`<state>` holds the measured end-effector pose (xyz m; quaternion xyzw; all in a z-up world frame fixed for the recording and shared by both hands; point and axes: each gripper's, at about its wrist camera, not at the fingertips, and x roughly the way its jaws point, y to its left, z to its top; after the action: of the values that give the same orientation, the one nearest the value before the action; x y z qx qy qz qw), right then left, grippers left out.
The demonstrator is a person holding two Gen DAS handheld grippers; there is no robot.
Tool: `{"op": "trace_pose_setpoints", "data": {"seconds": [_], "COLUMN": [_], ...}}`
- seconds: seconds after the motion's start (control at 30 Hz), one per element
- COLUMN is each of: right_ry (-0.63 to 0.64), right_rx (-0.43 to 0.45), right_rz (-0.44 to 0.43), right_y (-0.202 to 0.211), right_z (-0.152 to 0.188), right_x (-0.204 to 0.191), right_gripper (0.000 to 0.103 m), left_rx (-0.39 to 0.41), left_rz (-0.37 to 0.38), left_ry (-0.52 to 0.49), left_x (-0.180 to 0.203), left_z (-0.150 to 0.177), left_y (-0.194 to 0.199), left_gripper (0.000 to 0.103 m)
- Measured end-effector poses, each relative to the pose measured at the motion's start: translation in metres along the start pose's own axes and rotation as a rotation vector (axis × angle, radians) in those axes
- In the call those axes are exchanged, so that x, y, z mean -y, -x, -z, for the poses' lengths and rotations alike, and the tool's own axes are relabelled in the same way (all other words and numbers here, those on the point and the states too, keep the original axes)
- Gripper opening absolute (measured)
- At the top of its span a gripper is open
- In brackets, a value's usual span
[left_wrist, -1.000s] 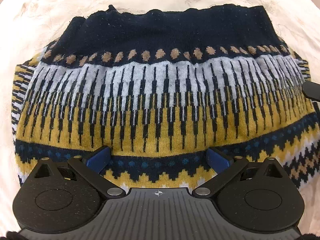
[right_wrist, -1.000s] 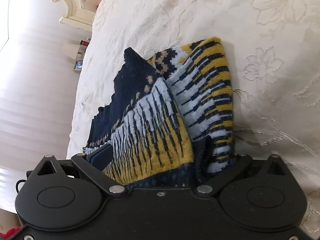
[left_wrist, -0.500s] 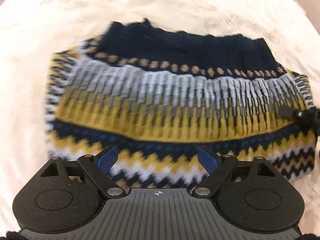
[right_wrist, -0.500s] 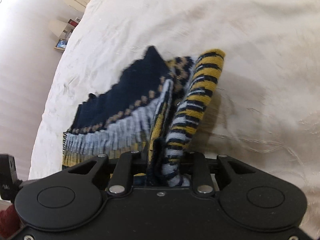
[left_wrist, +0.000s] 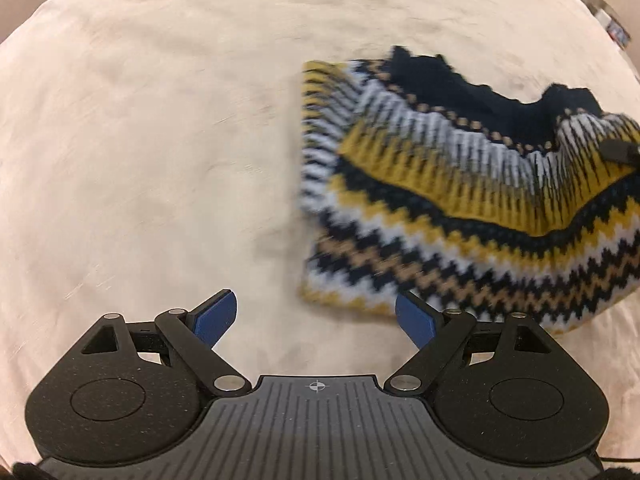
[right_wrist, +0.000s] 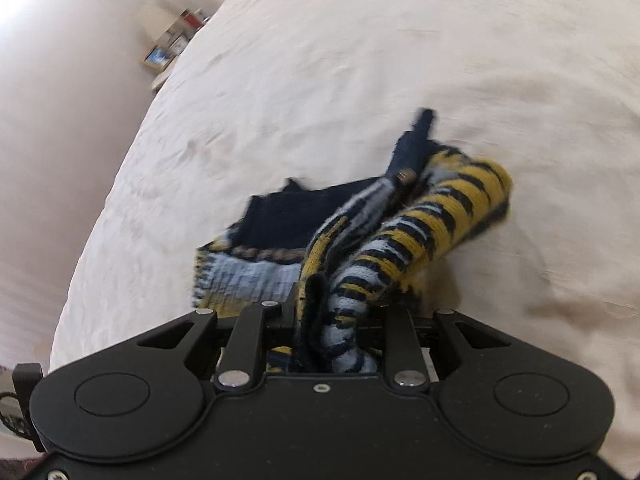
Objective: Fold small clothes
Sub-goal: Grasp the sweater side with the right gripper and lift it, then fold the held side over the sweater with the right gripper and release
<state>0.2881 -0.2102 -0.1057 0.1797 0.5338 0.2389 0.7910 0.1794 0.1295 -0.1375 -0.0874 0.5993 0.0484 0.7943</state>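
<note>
From your left wrist, your left hand-held gripper [left_wrist: 315, 322] stands spread wide with nothing between its blue pads; the sweater [left_wrist: 460, 200] lies ahead and to its right on the bed [left_wrist: 140, 140]. From your right wrist, your right hand-held gripper [right_wrist: 334, 320] is clenched on a bunched fold of the sweater [right_wrist: 400, 240], which trails ahead of it over the bed [right_wrist: 360, 60].

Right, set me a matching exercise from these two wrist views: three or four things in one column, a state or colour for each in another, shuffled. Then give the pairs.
Things:
1. left gripper
2. right gripper
3. knitted sweater
4. bedspread

States or colours:
A. cream, plain
B. jaws closed on bunched knit
C. navy, mustard and white pattern
D. jaws apart, nothing between them

Pairs: 1-D, 2-B, 3-C, 4-A
</note>
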Motion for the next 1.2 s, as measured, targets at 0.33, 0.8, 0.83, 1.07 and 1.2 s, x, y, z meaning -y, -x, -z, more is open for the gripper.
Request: {"op": "trace_pose_setpoints", "data": {"seconds": [0.33, 0.8, 0.83, 1.07, 1.2], "right_ry": [0.13, 0.206, 0.204, 0.148, 0.151], "right_rx": [-0.094, -0.143, -0.139, -0.04, 0.026], "right_rz": [0.006, 0.127, 0.118, -0.033, -0.081], "right_y": [-0.066, -0.136, -0.137, -0.113, -0.091], "right_z": [0.011, 0.036, 0.036, 0.036, 0.031], "right_x": [-0.09, -0.144, -0.144, -0.137, -0.137], "right_gripper": [0.031, 0.039, 0.041, 0.047, 0.047], "left_rx": [-0.001, -0.033, -0.033, -0.029, -0.024], "left_rz": [0.005, -0.003, -0.004, -0.002, 0.009], "left_ry": [0.012, -0.07, -0.075, -0.083, -0.097], "left_x": [-0.046, -0.066, -0.066, -0.07, -0.067], "left_z": [0.006, -0.005, -0.006, -0.015, -0.023], "left_y": [0.007, 0.005, 0.005, 0.004, 0.005], "left_gripper": [0.087, 0.087, 0.087, 0.087, 0.087]}}
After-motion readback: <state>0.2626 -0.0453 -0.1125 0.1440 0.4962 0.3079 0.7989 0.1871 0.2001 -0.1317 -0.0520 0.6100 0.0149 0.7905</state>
